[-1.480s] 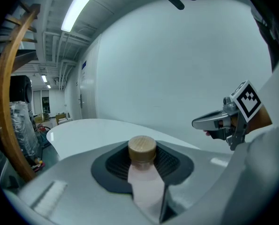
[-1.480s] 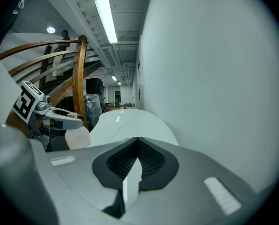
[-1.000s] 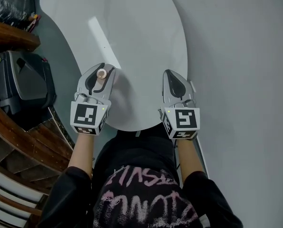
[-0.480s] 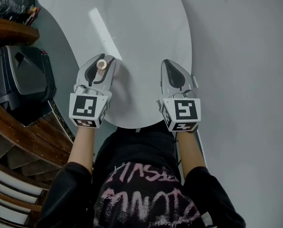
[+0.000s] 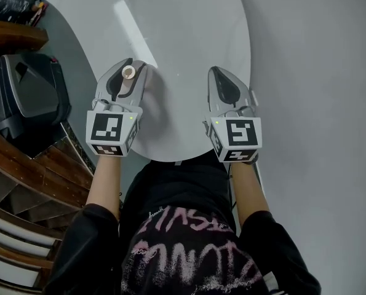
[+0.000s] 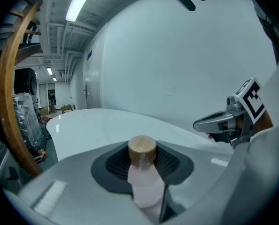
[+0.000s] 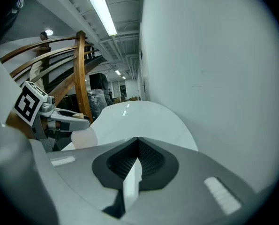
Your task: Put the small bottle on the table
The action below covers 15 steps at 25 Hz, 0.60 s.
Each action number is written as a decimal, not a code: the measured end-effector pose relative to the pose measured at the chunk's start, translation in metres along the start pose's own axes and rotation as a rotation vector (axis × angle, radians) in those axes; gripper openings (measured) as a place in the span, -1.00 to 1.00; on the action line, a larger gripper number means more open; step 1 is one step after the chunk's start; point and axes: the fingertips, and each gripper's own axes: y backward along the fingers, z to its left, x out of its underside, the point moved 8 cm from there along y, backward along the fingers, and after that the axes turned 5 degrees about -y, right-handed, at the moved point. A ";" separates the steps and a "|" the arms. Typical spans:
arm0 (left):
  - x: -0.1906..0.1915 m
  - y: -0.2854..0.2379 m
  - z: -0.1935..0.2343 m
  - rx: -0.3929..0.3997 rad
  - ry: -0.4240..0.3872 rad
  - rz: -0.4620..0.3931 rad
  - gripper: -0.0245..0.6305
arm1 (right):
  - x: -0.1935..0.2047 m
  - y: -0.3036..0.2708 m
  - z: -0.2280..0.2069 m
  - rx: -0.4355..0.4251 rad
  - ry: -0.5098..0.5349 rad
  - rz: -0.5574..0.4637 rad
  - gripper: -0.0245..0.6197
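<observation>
In the head view the left gripper reaches to 11 o'clock over the near left part of the white oval table, and its jaws are closed on the small bottle, whose round tan cap shows from above between them. The left gripper view shows the grip plainly: the dark ribbed pads press on the pale pink neck just under the cap, the bottle stands upright, and its body drops out of sight below the jaws, so whether its base touches the tabletop cannot be told. The right gripper lies at the bottle's 3 o'clock, well apart from it, over the table's near right edge; in its own view the jaw tips meet, with only a thin slit behind them, and they hold nothing. From that view the left gripper appears at 9 o'clock with the bottle's pale body hanging beneath it. Off the table's edge at 9 o'clock in the head view sits a black case, and curved wooden rails sweep from 8 to 7 o'clock below it. A dark bag lies at 10 o'clock in the corner. Plain grey floor fills the side from 1 to 4 o'clock, and the person's black shirt with pink print is at 6 o'clock
</observation>
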 end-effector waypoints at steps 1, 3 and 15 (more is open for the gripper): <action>0.000 -0.001 0.000 -0.001 0.001 0.003 -0.52 | 0.000 -0.001 -0.001 -0.001 -0.001 0.001 -0.89; 0.000 -0.003 0.001 -0.003 0.002 0.008 -0.52 | -0.001 -0.002 -0.002 -0.003 0.000 0.005 -0.89; 0.004 -0.016 -0.006 -0.007 -0.014 0.014 -0.51 | 0.012 -0.009 -0.012 -0.014 -0.017 0.012 -0.89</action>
